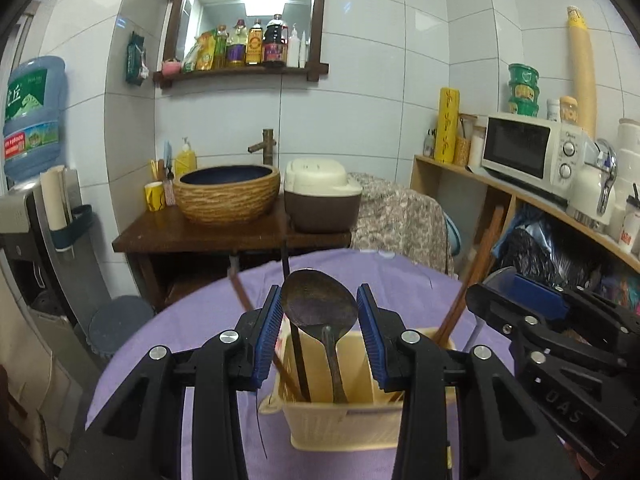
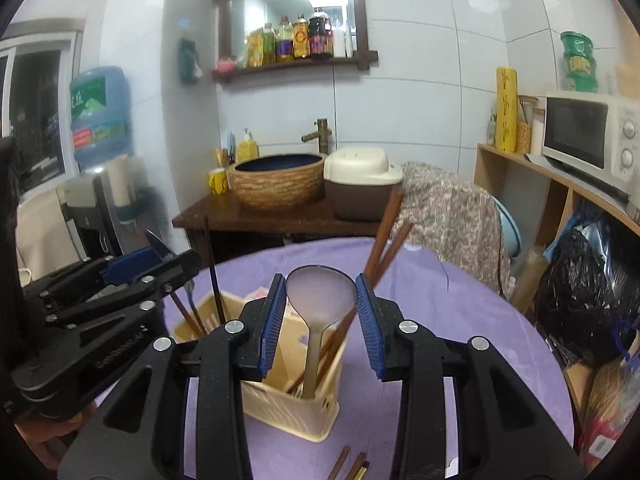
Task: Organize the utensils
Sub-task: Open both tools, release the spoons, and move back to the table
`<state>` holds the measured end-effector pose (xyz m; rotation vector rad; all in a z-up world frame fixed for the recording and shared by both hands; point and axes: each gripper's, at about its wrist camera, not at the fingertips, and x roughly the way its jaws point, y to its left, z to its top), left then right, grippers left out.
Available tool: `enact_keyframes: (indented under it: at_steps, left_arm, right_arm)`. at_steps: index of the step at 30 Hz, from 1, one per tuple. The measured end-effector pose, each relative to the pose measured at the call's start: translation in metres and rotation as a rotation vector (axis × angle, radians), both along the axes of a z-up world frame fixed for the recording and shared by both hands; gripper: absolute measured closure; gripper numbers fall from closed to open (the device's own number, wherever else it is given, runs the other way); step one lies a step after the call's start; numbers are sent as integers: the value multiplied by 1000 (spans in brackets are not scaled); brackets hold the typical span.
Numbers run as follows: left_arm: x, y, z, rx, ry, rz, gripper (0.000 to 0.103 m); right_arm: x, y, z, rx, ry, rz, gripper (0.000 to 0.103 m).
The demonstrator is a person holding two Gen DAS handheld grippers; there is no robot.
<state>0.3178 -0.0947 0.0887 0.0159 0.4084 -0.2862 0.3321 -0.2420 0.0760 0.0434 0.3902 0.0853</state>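
Note:
A cream plastic utensil holder [image 1: 340,424] [image 2: 288,412] stands on the round table under a purple cloth [image 1: 180,320] [image 2: 440,320]. My left gripper [image 1: 318,320] [image 2: 168,256] is shut on the bowl of a dark metal spoon [image 1: 318,304], whose handle runs down into the holder. My right gripper [image 2: 320,316] [image 1: 492,284] is shut on the bowl of a pale translucent ladle [image 2: 320,292], its handle also down in the holder. Brown chopsticks [image 1: 480,256] [image 2: 384,240] and dark chopsticks [image 1: 298,356] [image 2: 212,272] lean out of the holder. Loose chopsticks [image 2: 344,464] lie on the cloth near me.
Beyond the table stands a dark wooden counter [image 1: 160,240] with a woven basin [image 1: 228,192] and a rice cooker [image 1: 320,196]. A cloth-draped chair [image 2: 452,216] sits at the table's far right. A shelf with a microwave [image 1: 524,148] lines the right wall, and a water dispenser [image 1: 32,120] is on the left.

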Motion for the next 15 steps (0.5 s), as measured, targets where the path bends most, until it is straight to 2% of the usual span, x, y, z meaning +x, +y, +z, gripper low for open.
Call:
enact_keyframes:
  at_steps: [7,13,15]
  left_arm:
    - [0,6,-27,8,59,-23,65]
    - [-2,6,-35,32,63,-34,65]
    - [-6,9,-35,17,62,-39,64]
  right_arm:
    - [-1,2,-40,-24,54,13,66]
    - [-4,3,-51,-60,53,0,66]
    - [-7,3,-52,-57,44,3,65]
